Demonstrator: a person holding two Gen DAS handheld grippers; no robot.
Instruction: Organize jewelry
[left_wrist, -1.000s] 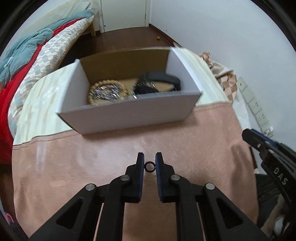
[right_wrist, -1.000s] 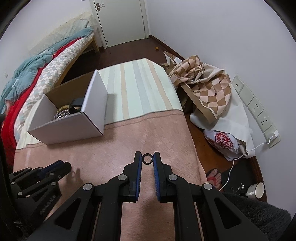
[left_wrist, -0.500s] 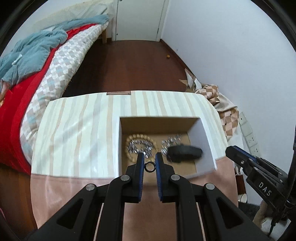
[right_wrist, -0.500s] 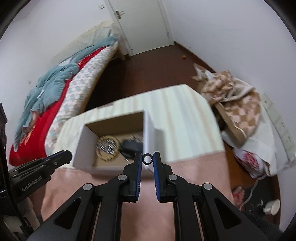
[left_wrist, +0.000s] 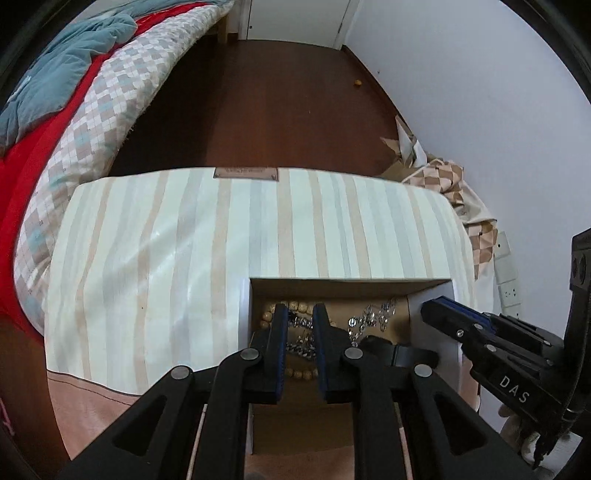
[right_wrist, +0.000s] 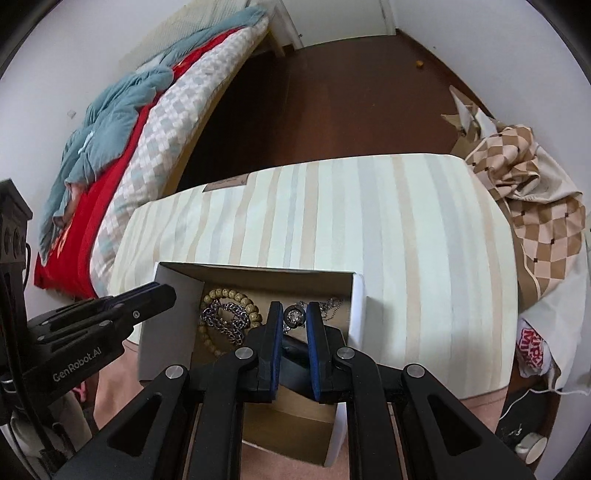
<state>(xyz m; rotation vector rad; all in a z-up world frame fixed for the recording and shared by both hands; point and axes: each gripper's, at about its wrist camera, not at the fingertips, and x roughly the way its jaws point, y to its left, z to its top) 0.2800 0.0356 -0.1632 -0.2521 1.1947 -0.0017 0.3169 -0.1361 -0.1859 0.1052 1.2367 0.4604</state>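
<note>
The little ring (right_wrist: 294, 315) is sitting pinched in the right gripper (right_wrist: 294, 308), right above the inside of the box (right_wrist: 356, 306). The gripper is narrow and is squeezing the ring from both sides.

I think the ring is tiny, light, hard and smooth. It is likely to slip or roll away, so holding it across its round band, as now, looks like the best way. A soft drop into the box should not hurt it.

Down in the box a bead bracelet (right_wrist: 229, 295) and a silver chain (right_wrist: 225, 317) are lying together.

The left gripper (left_wrist: 298, 314) is hanging over the box too, at its other side. Its jaws are opening, and I am seeing no ring between them.

The box is resting on the surface (right_wrist: 369, 221), where the striped part meets the pink cloth (left_wrist: 92, 398).

A second ago both grippers were over the pink cloth in front of the box, each holding a small ring. Now both are over the box, and the left one's ring is gone from its fingers.
</note>
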